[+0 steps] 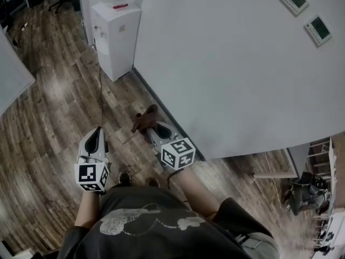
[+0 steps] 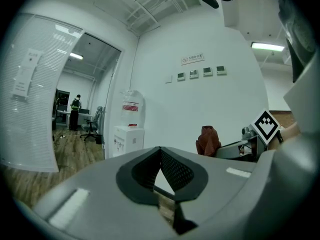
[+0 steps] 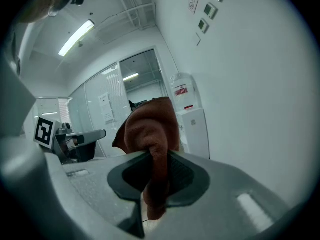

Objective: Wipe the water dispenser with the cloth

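Observation:
The white water dispenser point(image 1: 115, 34) with a clear bottle on top stands against the wall at the far end of the floor; it also shows as the dispenser point(image 2: 128, 134) and dispenser point(image 3: 192, 129) in the gripper views. A brown cloth point(image 3: 150, 134) is pinched in my right gripper point(image 3: 157, 171), bunched above the jaws. In the head view the cloth point(image 1: 144, 120) sticks out ahead of the right gripper point(image 1: 156, 127). My left gripper point(image 1: 98, 136) is held beside it, jaws together with nothing between them point(image 2: 160, 171). Both are well short of the dispenser.
A long white wall point(image 1: 226, 63) runs along the right with wall panels point(image 1: 306, 14). Wood floor point(image 1: 48, 107) stretches toward the dispenser. A glass partition point(image 2: 35, 109) stands at left; office chairs point(image 2: 91, 126) and a distant person point(image 2: 75, 111) are beyond it.

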`<state>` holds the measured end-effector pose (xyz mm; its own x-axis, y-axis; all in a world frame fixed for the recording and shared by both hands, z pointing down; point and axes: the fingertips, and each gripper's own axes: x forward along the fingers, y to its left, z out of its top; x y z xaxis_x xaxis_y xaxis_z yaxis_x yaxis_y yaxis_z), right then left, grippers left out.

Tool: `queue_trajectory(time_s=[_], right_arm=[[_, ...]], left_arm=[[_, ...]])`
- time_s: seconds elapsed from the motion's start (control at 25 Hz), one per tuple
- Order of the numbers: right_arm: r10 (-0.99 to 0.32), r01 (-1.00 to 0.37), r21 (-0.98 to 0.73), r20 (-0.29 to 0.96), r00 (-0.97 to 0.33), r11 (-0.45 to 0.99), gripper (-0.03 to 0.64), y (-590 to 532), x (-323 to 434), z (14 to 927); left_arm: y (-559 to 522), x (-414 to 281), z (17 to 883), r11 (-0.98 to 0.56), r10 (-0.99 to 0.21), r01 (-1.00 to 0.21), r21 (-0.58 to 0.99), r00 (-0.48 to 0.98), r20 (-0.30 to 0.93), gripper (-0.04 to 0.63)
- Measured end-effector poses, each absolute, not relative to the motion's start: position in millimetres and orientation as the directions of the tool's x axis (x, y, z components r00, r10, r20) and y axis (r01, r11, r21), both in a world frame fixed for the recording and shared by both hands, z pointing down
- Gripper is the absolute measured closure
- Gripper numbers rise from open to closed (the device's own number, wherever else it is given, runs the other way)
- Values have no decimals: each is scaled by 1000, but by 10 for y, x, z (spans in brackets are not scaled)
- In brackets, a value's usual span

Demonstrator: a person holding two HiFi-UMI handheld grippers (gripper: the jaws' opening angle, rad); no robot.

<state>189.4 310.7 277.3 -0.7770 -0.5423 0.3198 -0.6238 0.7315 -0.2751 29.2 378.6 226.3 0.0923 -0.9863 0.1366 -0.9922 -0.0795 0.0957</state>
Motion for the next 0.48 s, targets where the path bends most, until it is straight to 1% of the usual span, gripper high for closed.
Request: queue_trajectory(time_s=[0.32,0.48], right_arm=[[-615,-689,-292,311,-724,663,558,2751,1585,2800],[-623,-700,-276,321,-713,659,558,2593,1503,2788]], left_arm=[[3510,-192,2311,-116,-984,-990,77,125,129,577],[3373,-379,2325,-108,-985,-989,97,120,125,577]])
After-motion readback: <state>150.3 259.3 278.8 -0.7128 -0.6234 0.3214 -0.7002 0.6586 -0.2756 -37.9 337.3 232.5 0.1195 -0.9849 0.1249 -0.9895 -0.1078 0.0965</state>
